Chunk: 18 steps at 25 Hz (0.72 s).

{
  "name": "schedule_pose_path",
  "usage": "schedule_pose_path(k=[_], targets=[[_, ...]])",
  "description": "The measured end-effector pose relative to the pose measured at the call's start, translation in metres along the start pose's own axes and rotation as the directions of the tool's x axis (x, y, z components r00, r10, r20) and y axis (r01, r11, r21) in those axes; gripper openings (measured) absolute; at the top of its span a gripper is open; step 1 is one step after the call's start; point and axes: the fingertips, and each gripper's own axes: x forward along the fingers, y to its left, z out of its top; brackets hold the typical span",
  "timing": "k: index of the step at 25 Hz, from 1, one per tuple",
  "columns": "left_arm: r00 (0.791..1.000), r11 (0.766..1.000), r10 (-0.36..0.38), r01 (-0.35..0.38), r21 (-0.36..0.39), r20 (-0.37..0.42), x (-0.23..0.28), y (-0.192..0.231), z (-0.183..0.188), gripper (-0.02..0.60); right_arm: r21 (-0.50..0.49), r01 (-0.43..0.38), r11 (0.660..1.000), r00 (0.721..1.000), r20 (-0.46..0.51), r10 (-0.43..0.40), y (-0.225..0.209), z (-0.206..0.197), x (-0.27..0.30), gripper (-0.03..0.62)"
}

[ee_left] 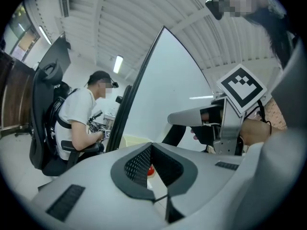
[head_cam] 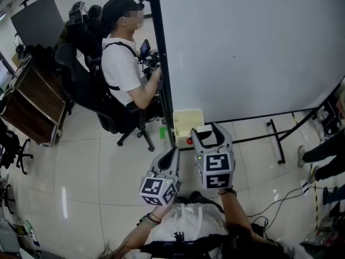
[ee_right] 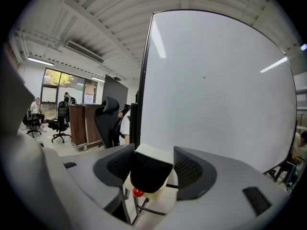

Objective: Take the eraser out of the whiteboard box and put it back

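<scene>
My right tongs (head_cam: 208,133) stand wide, clamped on the eraser (ee_right: 148,169), its white back up and its black felt toward me. It is out of the cream box (head_cam: 186,118) at the whiteboard's (head_cam: 248,47) foot, close by it. My left tongs (head_cam: 173,151) are empty, tips together, nearby.

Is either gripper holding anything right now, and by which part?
The right gripper holds the eraser, jaws on its two opposite sides. The left gripper holds nothing, jaws together.
</scene>
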Motion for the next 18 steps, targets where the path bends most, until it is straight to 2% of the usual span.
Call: schedule_pose_path(k=[7, 11, 14, 18], targets=[[1.0, 1.0, 0.013, -0.013, -0.012, -0.008, 0.0, 0.005, -0.001, -0.014, -0.001, -0.003, 1.0, 1.0, 0.027, 0.003, -0.001, 0.009, 0.004, 0.273], [1.0, 1.0, 0.013, -0.013, -0.018, -0.011, -0.001, 0.006, -0.001, -0.014, -0.013, -0.008, 1.0, 1.0, 0.029, 0.009, 0.007, 0.014, 0.028, 0.273], [1.0, 0.999, 0.02, -0.02, -0.027, -0.006, -0.002, 0.009, -0.001, -0.014, -0.036, -0.018, 0.999, 0.997, -0.076, 0.015, 0.014, -0.023, 0.061, 0.276], [0.999, 0.999, 0.037, -0.037, -0.029, -0.002, -0.006, 0.013, 0.0, -0.014, -0.045, -0.029, 0.999, 0.98, -0.2, 0.02, 0.023, -0.081, 0.089, 0.309]])
